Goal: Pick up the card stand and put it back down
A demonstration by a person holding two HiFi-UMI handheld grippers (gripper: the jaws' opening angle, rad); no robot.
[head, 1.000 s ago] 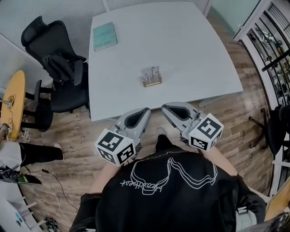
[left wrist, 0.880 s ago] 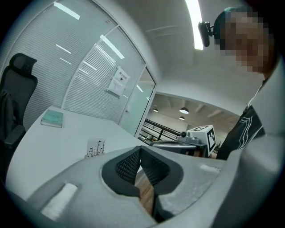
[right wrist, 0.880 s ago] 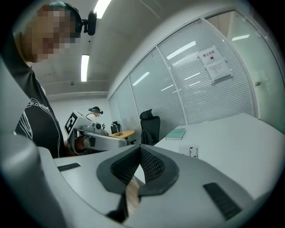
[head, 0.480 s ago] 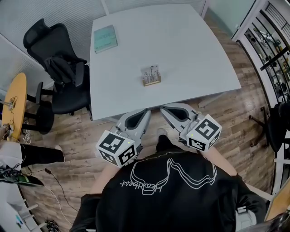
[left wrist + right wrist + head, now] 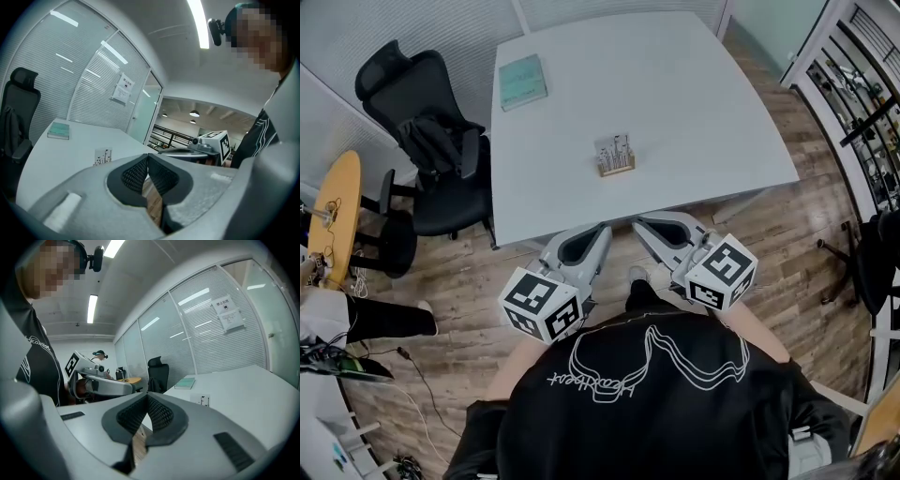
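Left gripper, jaws clenched, nothing between them, right gripper, jaws likewise clenched and empty, both off the near edge of the white table, card stand upright on the table at 12 o'clock from the grippers, well apart, teal book at the stand's 11 o'clock, black office chair at the table's 9 o'clock

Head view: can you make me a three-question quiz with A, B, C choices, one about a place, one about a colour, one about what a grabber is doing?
1. Where on the table is the card stand? A near the middle; B at a far corner; C hanging off the edge.
2. What colour is the book? A red; B teal; C black.
3. The left gripper is: A wide open; B shut and empty; C shut on the card stand.
Answers: 1 A, it stands alone mid-table. 2 B, its cover is teal. 3 B, its pads meet with nothing between.
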